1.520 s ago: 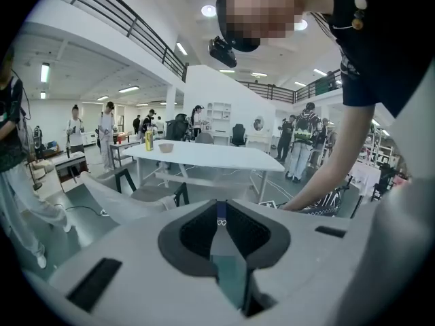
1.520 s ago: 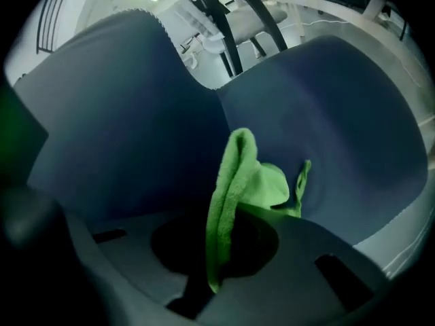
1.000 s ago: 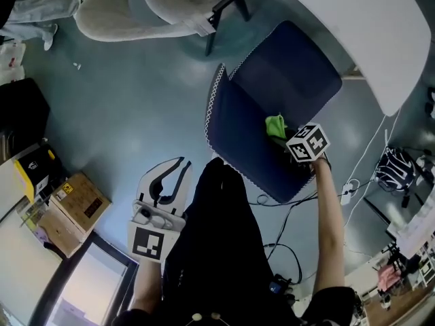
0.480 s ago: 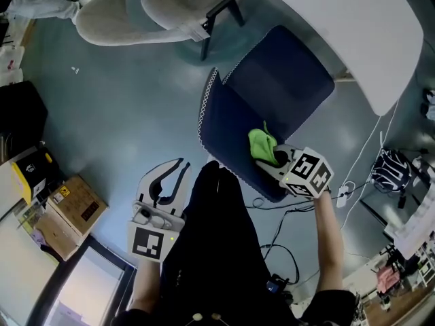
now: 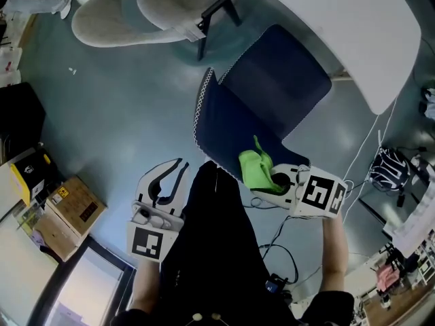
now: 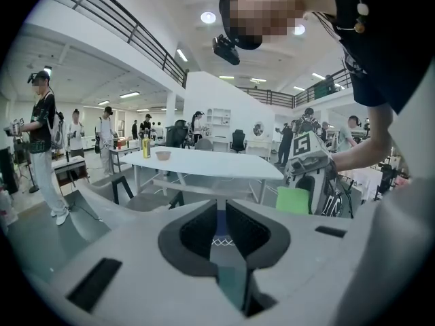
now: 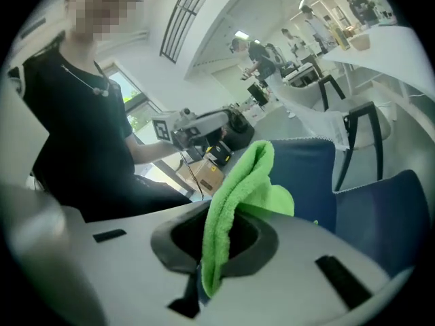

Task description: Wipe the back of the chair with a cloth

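Observation:
The dark blue chair [image 5: 272, 80] stands ahead of me, its back [image 5: 224, 124] edged with white stitching and turned toward me. My right gripper [image 5: 270, 180] is shut on a bright green cloth [image 5: 254, 168] at the near lower edge of the chair back. In the right gripper view the cloth [image 7: 234, 195] sticks up out of the right gripper [image 7: 216, 250], with the blue chair [image 7: 319, 175] just behind. My left gripper [image 5: 168, 175] hangs low at my left side, away from the chair; its jaws stand together with nothing in them. The left gripper [image 6: 218, 231] faces the chair.
A white table [image 5: 340, 19] stands beyond the chair and a beige chair [image 5: 136, 12] at the top left. Cardboard boxes [image 5: 75, 206] sit at the left. Cables [image 5: 285, 250] and a bag [image 5: 391, 172] lie on the floor at the right. Several people [image 6: 44, 141] stand far off.
My right gripper has drawn the green cloth down the chair back toward me, from the upper part to the near lower edge. The left gripper has stayed still.

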Action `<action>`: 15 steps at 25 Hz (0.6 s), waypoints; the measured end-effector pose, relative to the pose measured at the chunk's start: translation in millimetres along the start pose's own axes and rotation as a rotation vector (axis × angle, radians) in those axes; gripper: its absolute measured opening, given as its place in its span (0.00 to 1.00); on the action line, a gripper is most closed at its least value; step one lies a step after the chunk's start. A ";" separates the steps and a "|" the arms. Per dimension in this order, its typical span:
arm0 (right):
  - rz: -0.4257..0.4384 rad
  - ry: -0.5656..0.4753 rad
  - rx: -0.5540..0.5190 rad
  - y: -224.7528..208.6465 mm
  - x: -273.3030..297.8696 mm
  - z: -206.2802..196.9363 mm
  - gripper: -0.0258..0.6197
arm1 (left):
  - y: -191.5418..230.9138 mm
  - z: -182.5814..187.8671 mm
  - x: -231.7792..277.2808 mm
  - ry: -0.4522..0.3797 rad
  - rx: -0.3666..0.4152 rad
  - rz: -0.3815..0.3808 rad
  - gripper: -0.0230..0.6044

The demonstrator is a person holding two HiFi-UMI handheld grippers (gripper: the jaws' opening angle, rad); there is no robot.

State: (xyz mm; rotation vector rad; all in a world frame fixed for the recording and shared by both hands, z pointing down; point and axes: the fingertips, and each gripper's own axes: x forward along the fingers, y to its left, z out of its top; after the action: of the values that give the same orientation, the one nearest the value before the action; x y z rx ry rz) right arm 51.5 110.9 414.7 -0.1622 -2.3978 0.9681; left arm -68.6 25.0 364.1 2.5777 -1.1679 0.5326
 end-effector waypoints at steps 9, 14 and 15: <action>-0.382 -0.049 0.170 -159.5 -30.3 -27.6 0.07 | 6.0 -0.8 -5.6 0.003 -0.003 0.028 0.10; -0.555 -0.036 0.363 -266.6 -10.5 -82.2 0.07 | 8.4 -4.1 -9.0 0.017 -0.004 0.040 0.10; -0.570 -0.025 0.396 -281.0 -2.3 -93.5 0.07 | 9.1 -5.1 -9.7 0.021 -0.004 0.042 0.10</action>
State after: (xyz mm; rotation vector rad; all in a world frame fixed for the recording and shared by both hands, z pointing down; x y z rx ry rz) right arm 127.6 -39.3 658.3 0.6438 -2.0340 1.1247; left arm -82.5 27.5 365.3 2.5434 -1.2171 0.5639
